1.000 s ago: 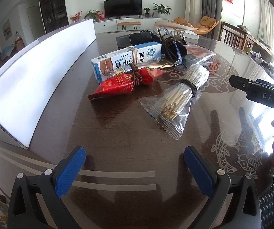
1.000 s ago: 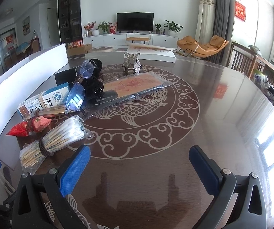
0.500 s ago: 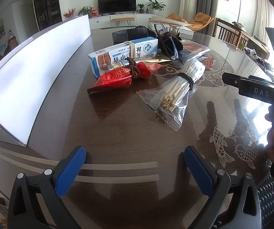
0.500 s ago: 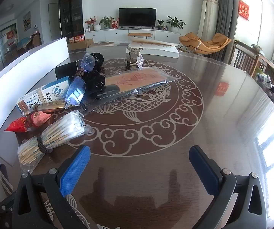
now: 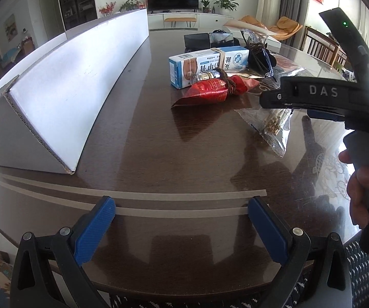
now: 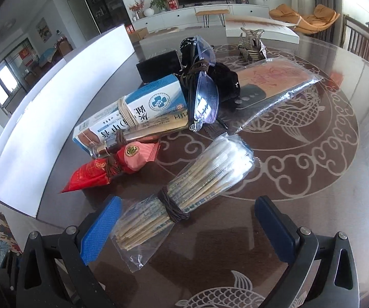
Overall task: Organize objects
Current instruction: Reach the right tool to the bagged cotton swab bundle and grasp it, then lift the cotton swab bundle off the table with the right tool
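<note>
Since a second ago, when my right tool looked out over the open middle of the desk with the pile far off to its left, I have swung it left and down, so the swab bag now lies right in front of it. Its stick end sits between the two blue pads, close to the left one; whether that pad touches the plastic, I cannot tell. Both pads stand wide apart and hold nothing. From the left wrist view the right tool's black body now hangs over the bag and hides most of it, where before it stood well off to the side.

My left tool is also spread wide and empty, low over the near edge of the desk, with the white box to its left. It has drawn back a little and turned toward that box.

To me this means the first pick is chosen: the swabs, tied with a dark band, are the nearest item and lie apart from the red packet, the blue carton and the goggles behind. I judge the next step is to lower, close across the bundle near the band, then carry it to the box. The loose plastic may slip, so I would grip the sticks, not the film.
</note>
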`<state>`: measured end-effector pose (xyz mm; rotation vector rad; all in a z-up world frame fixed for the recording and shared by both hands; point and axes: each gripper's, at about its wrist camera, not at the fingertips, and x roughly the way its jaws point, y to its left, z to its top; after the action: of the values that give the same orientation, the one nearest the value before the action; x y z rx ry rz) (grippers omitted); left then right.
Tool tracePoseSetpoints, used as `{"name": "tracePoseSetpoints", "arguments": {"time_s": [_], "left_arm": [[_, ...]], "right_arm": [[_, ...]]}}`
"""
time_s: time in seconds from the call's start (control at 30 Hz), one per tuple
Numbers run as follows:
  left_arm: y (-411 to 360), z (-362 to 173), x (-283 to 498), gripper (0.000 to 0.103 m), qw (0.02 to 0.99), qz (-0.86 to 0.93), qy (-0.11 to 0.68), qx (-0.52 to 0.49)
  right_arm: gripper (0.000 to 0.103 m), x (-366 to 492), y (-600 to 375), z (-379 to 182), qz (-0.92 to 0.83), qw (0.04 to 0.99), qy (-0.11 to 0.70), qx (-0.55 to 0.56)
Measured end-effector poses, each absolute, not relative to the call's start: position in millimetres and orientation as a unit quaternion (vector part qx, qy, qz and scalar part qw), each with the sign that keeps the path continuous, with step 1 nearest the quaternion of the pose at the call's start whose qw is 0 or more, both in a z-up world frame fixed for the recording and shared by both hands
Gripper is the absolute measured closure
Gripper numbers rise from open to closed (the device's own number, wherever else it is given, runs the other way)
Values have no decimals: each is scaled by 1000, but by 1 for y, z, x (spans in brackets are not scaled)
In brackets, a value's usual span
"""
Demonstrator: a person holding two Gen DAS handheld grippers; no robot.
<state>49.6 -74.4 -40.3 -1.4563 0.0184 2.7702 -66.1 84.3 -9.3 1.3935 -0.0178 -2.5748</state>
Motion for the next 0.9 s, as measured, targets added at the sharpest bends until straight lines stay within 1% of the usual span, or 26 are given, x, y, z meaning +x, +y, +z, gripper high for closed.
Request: {"name": "tracePoseSetpoints", "arguments": {"time_s": [0.07,0.13,0.2,0.27,0.37,0.43,0.5,0.6,0.7,0.9], "left_arm": [[-73,-40,45,0,6,883,6,-469],[-72,-40,32,0,5,879,6,-476],[-69,-40,13,0,5,873,5,-487],[-63,-39,-9,0,5,867,5,-498],[-47,-38,-41,0,15,864,11,-504],[-33,-39,-59,0,31,869,20,-494],[-21,-39,-73,0,42,874,26,-483],[-8,-40,-95,0,57,879,33,-472],[-2,-40,-112,0,59,888,31,-455],[6,-39,-132,0,54,887,30,-457]], "right_arm": [[0,-65,87,-11,-883,91,25,460],[5,-65,104,-13,-886,78,26,456],[24,-64,126,-10,-891,55,38,448],[25,-64,150,-9,-892,46,35,448],[25,-65,182,-9,-897,20,42,441],[23,-67,201,-9,-893,15,17,448],[11,-69,210,-11,-891,6,7,454],[2,-68,201,-12,-890,16,25,455],[0,-64,195,-11,-892,22,45,449],[0,-69,200,-14,-888,34,22,457]]}}
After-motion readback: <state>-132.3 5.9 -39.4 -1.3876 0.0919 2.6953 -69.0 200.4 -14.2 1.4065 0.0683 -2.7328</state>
